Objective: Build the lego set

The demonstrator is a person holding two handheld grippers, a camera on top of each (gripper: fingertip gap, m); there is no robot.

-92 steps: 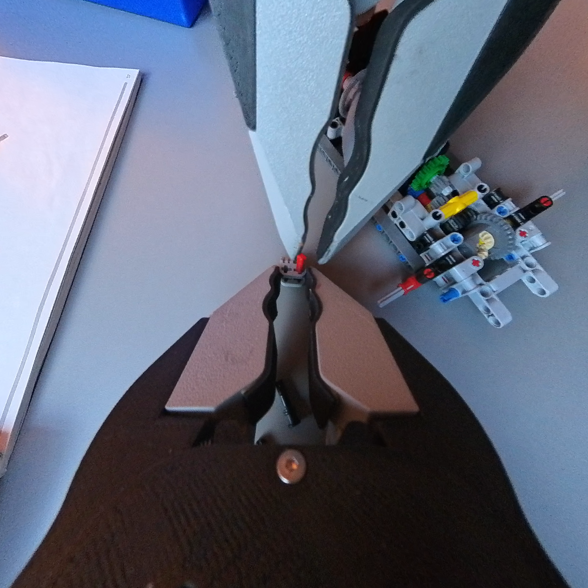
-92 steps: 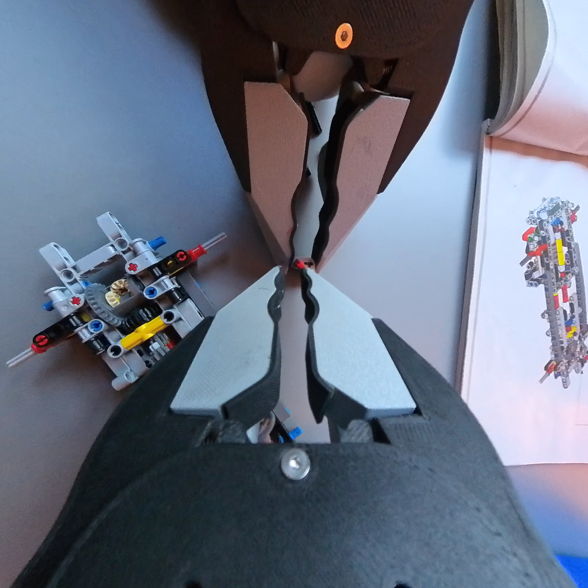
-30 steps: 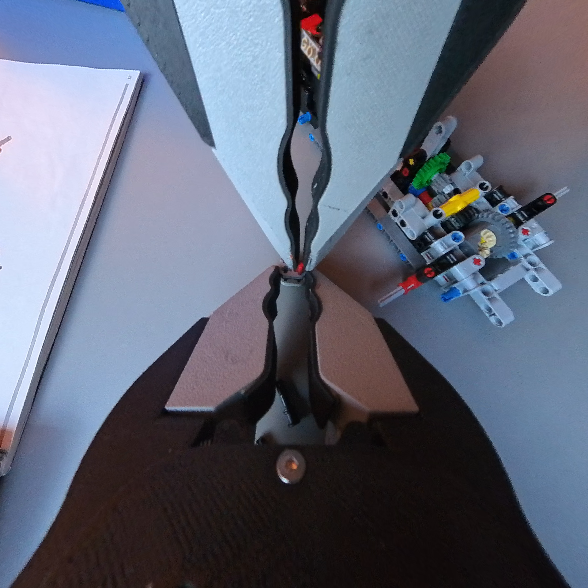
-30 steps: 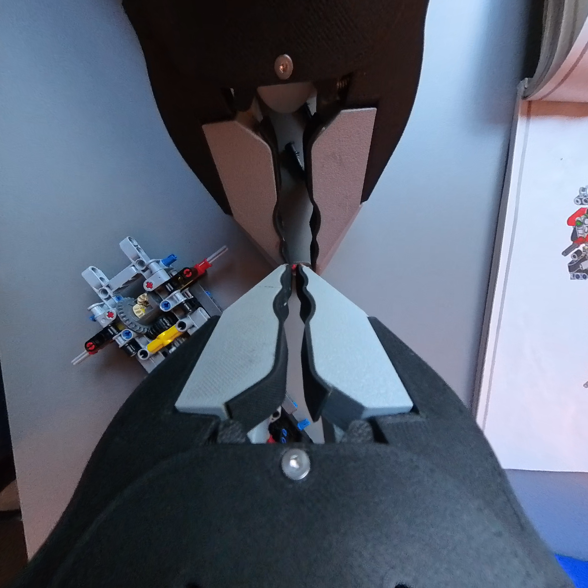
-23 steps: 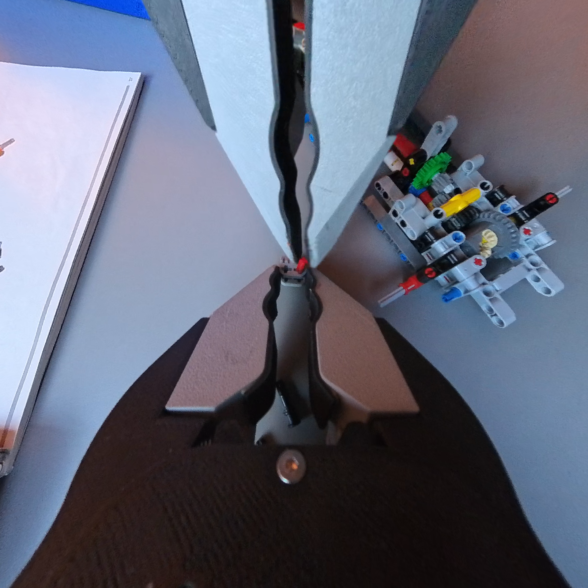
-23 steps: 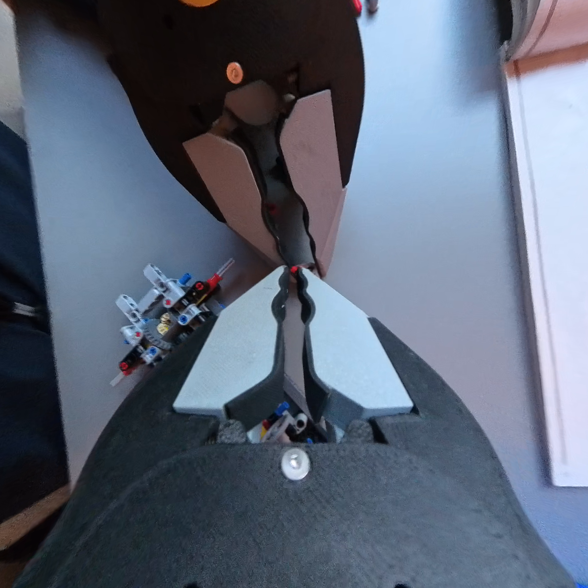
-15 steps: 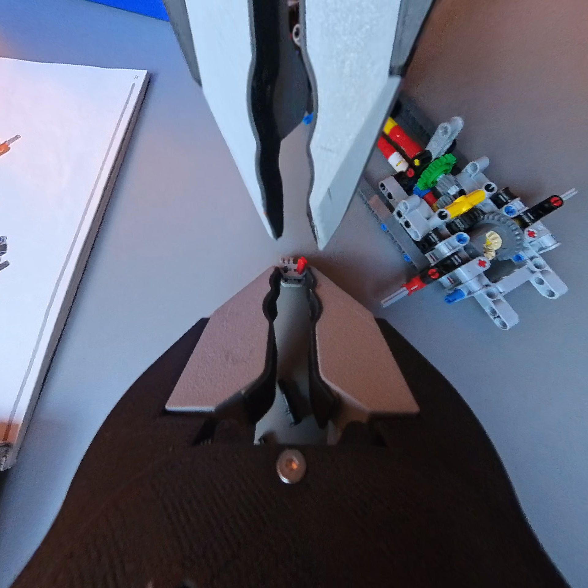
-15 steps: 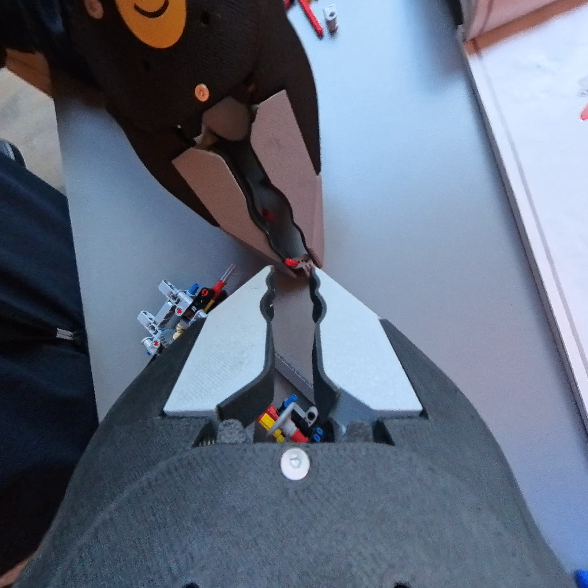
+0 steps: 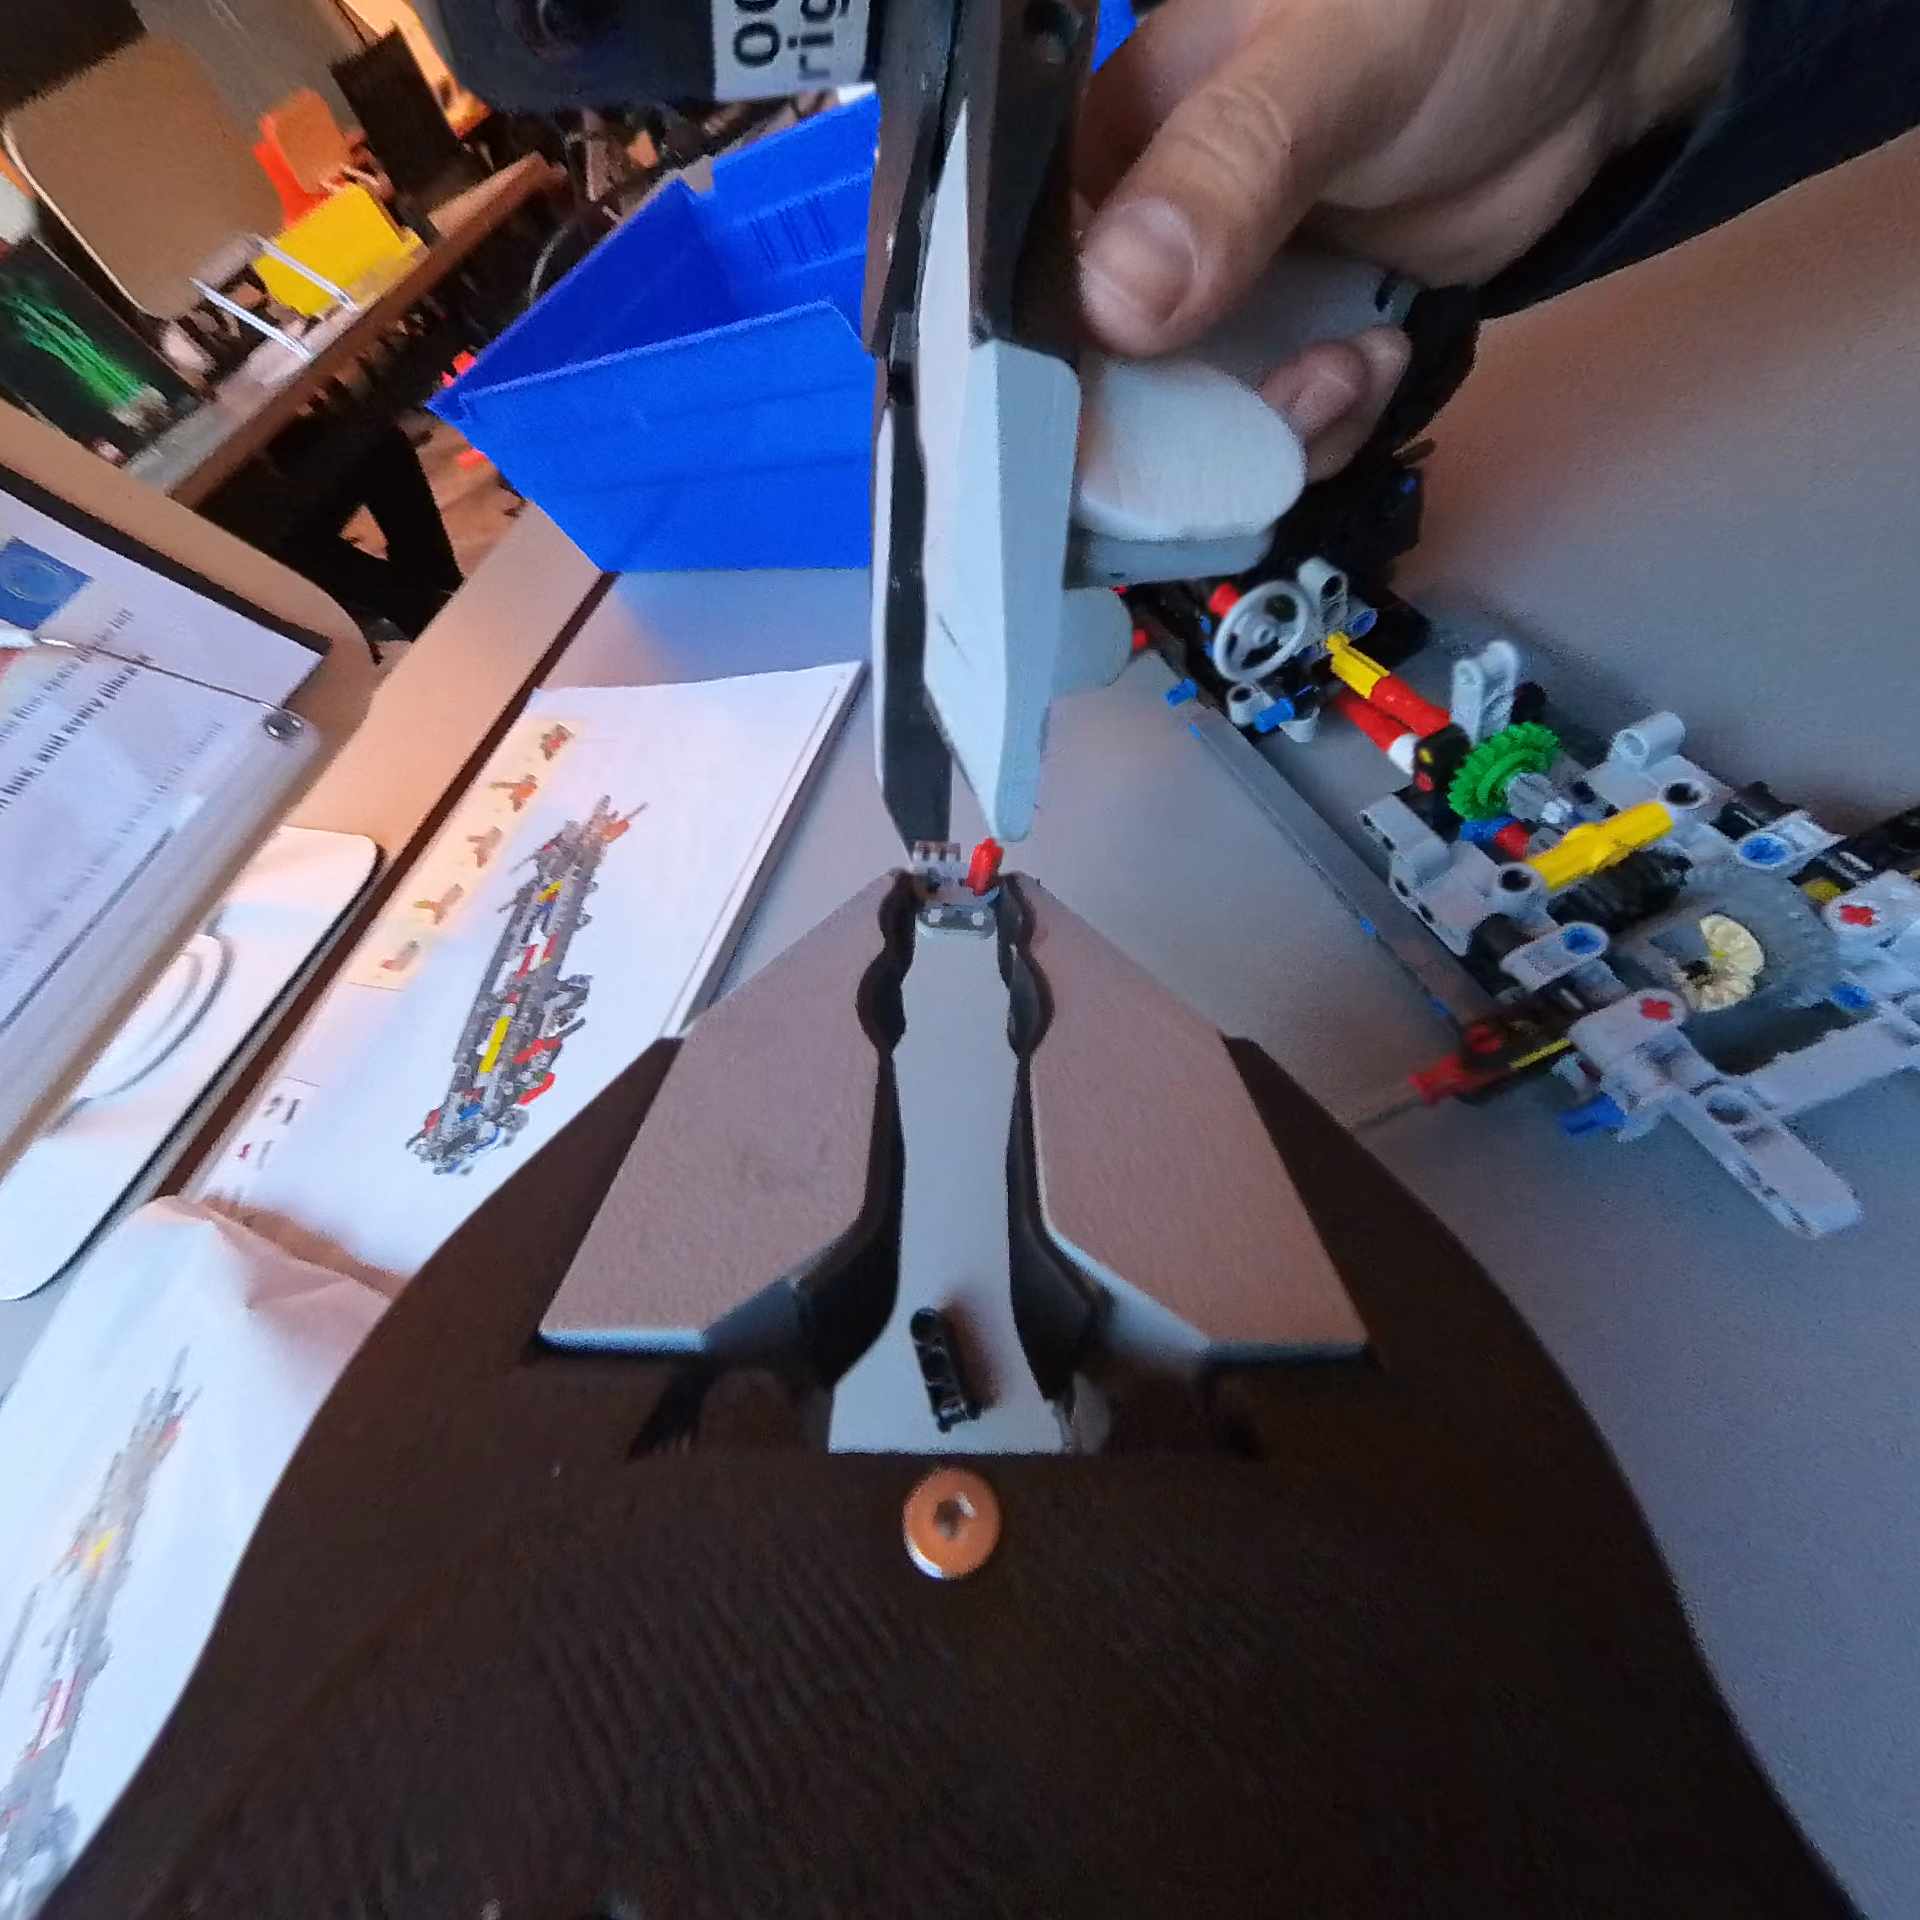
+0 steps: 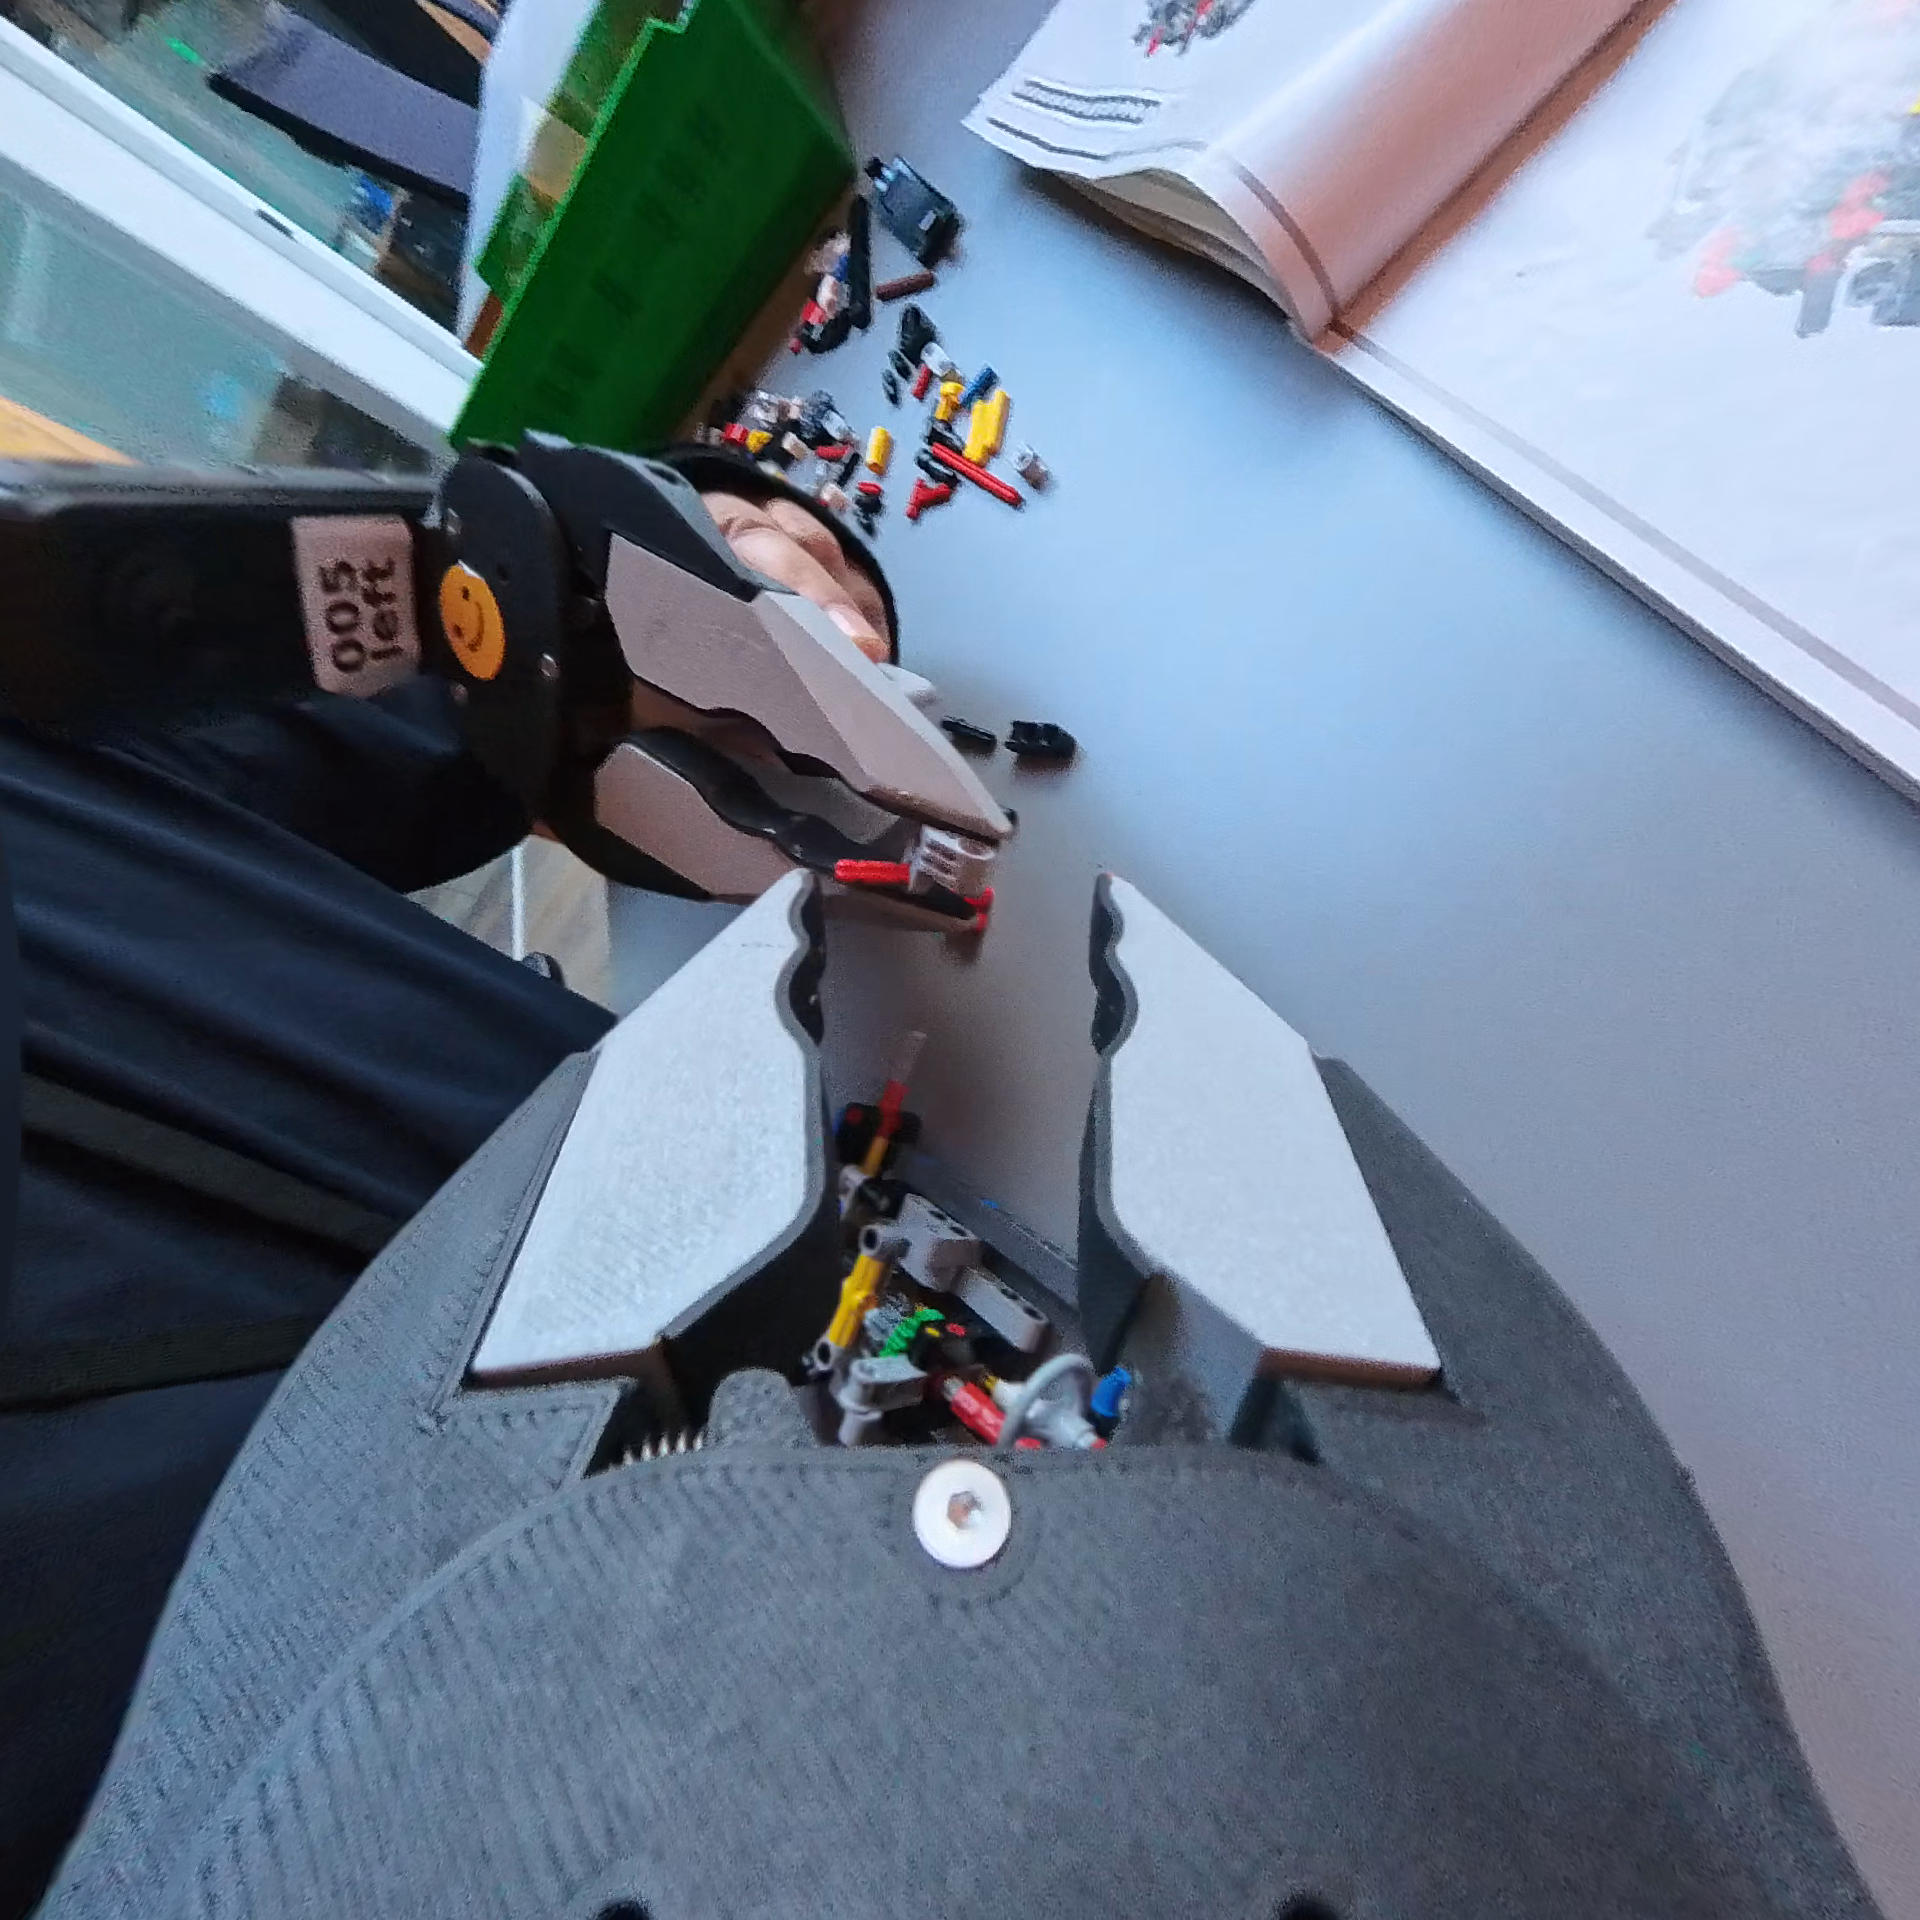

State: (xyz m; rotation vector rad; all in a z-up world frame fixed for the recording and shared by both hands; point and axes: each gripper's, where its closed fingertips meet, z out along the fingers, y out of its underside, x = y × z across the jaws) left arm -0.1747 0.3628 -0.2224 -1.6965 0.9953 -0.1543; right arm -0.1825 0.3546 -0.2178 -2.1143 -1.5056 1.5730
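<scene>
The left gripper (image 9: 954,899) has its fingers clamped on a small grey connector piece (image 9: 951,904) with a red axle (image 10: 871,871) through it; in the right wrist view the red axle juts out to the side of the grey piece, and both brown fingers (image 10: 883,748) press on the piece above the grey table (image 10: 1403,831). Under this gripper a short black pin (image 9: 943,1369) lies on the table between the finger roots.

The right gripper (image 10: 951,914) has its fingers wide apart with nothing between them. It stands just beside the held piece: in the left wrist view its pale fingertips (image 9: 1003,790) hang right over the red axle end, and a hand (image 9: 1351,135) grips its handle.

Beneath the right gripper and off to the side lies a partly built brick model (image 9: 1579,883) of grey beams, with a green gear, yellow and red parts and blue pins. On the other side an open instruction booklet (image 9: 582,914) lies flat. Farther off, two black pins (image 10: 1013,736) lie on the table, then a scatter of loose small parts (image 10: 914,436), a green bin (image 10: 644,239) and a blue bin (image 9: 675,416).
</scene>
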